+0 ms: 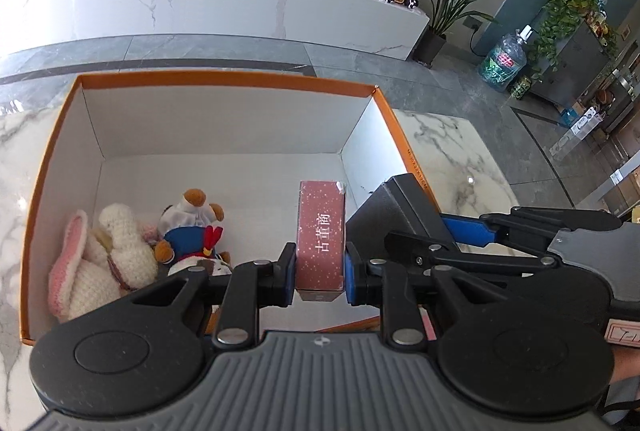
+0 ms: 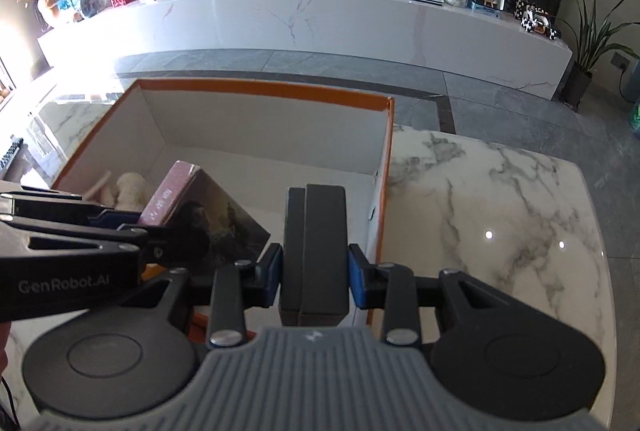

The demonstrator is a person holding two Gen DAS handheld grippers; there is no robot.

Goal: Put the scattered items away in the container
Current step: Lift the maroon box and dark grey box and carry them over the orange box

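Grippers hang over the orange box (image 1: 224, 81), left gripper (image 1: 319, 273) clamping a pink carton (image 1: 321, 231), right gripper (image 2: 314, 277) clamping a black case (image 2: 316, 239), apparently ready for dropping beside the plush toys (image 1: 120, 251).

Glossy marble table (image 2: 500, 199), matt cardboard container (image 1: 224, 119) — knitted plush rabbit (image 1: 116, 251)

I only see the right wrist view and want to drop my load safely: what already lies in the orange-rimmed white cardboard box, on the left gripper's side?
Observer: Two plush toys lie in the orange-rimmed box's near-left corner: a cream and pink knitted rabbit and a brown bear in blue clothes.
Operator: Is the left gripper's load over them?
Observer: No. The left gripper clamps a speckled pink carton with white characters, which appears to hang over bare white floor to the right of the toys.
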